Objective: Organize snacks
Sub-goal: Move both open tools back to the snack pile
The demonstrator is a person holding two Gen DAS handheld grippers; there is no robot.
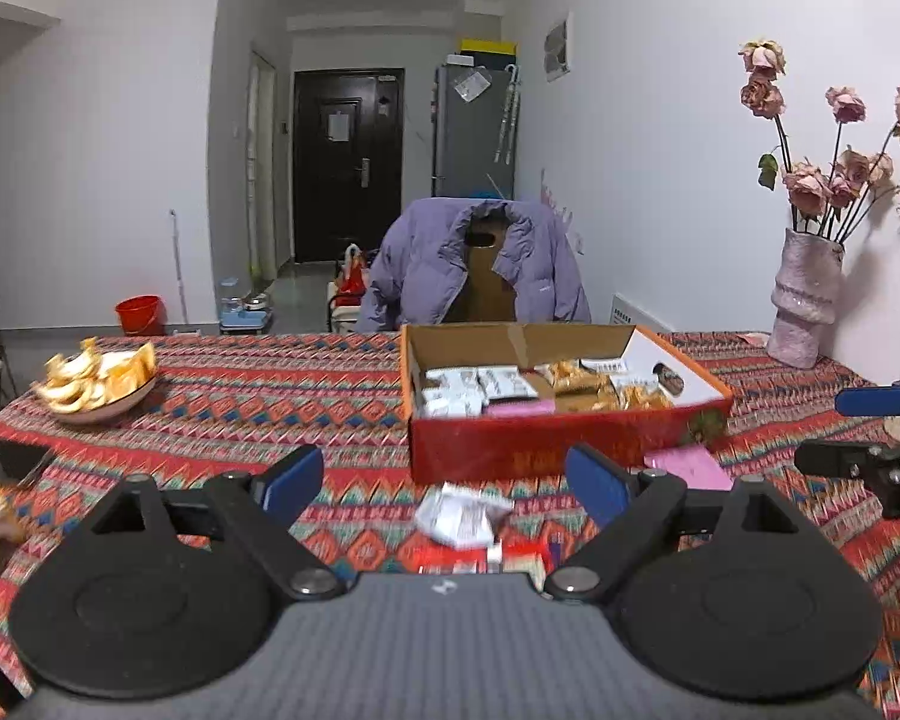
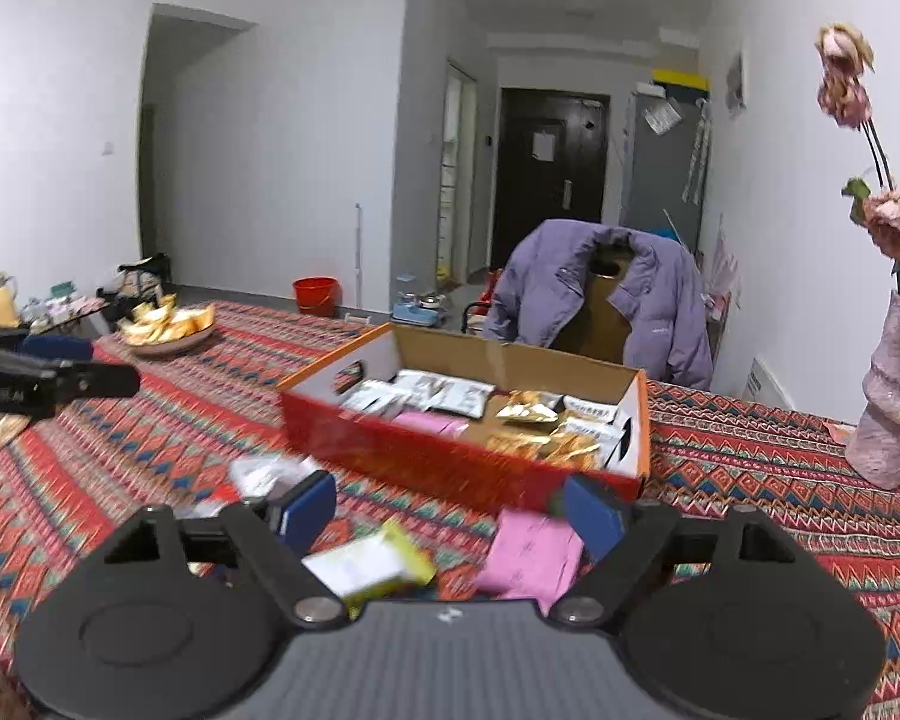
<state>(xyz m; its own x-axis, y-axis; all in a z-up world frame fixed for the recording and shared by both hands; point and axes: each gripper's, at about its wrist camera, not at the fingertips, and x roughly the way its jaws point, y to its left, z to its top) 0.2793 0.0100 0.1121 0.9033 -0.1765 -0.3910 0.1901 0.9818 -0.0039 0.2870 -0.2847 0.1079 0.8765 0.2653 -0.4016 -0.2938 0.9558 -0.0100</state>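
- Seen from the left wrist view, the left gripper point(image 1: 444, 489) is held with its jaws wide apart and nothing between them, low over the patterned tablecloth point(image 1: 240, 408).
- A crumpled white packet point(image 1: 462, 516) lies on the cloth between the blue pads point(image 1: 291, 483), just short of the red box point(image 1: 540, 444), which already holds sorted packets.
- A red-and-white packet point(image 1: 486, 558) lies nearer the camera, touching or partly under the white one.
- For a clean pick, the jaws are best lowered squarely around the white packet alone and closed on its bulk, so the red one is not dragged along.
- Seen from the right wrist view, the right gripper point(image 2: 450, 507) is likewise spread open and empty.
- A pink packet point(image 2: 531, 552) lies just beside its right-hand pad, and a yellow-green packet point(image 2: 372, 564) lies between the pads, nearer the camera; both are blurred.
- The red box point(image 2: 450, 456) stands just beyond both packets, so only a short lift over its front wall would be needed.
- A bowl point(image 2: 168, 330) of golden items sits well apart at the far left.
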